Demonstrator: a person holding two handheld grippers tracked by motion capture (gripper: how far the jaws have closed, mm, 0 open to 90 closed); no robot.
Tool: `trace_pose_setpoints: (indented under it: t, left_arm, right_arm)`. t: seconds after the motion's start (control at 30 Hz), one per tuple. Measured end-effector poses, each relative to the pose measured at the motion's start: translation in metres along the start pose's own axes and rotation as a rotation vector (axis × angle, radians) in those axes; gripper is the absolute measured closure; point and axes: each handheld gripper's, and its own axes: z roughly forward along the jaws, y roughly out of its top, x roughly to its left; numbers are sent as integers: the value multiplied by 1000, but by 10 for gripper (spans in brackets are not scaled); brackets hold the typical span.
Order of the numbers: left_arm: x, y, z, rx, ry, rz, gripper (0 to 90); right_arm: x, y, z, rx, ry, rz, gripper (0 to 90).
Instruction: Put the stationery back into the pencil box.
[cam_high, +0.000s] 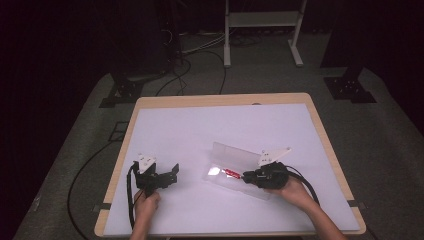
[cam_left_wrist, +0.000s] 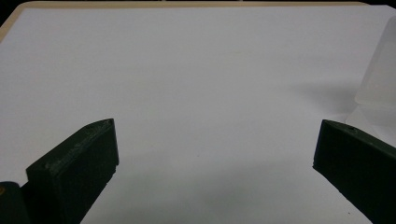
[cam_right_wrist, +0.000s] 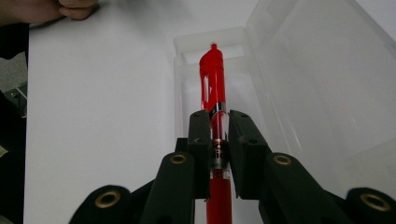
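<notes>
Red pen (cam_right_wrist: 213, 84) clamped between right gripper (cam_right_wrist: 218, 122) jaws, over clear case (cam_right_wrist: 299, 70) near table's (cam_high: 165, 120) front edge. Lower level into tray, then release gently. Left gripper (cam_left_wrist: 215, 144) idle, jaws wide.

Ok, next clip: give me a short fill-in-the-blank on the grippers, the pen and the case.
1. The right gripper is shut on a pen whose colour is ____.
2. The pen is held over a clear case whose lid is ____.
3. The jaws of the left gripper stand ____, with nothing between them.
4. The case lies on a table whose top is ____ in colour.

Missing words: red; open; open; white
</notes>
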Motion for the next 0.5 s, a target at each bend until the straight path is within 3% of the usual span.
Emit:
trace_pose_setpoints:
  t: [0.5]
  left_arm:
    - [0, 0, 0, 0, 0, -2, 0]
  right_arm:
    - [-5, -4, 9, 27, -2, 12, 787]
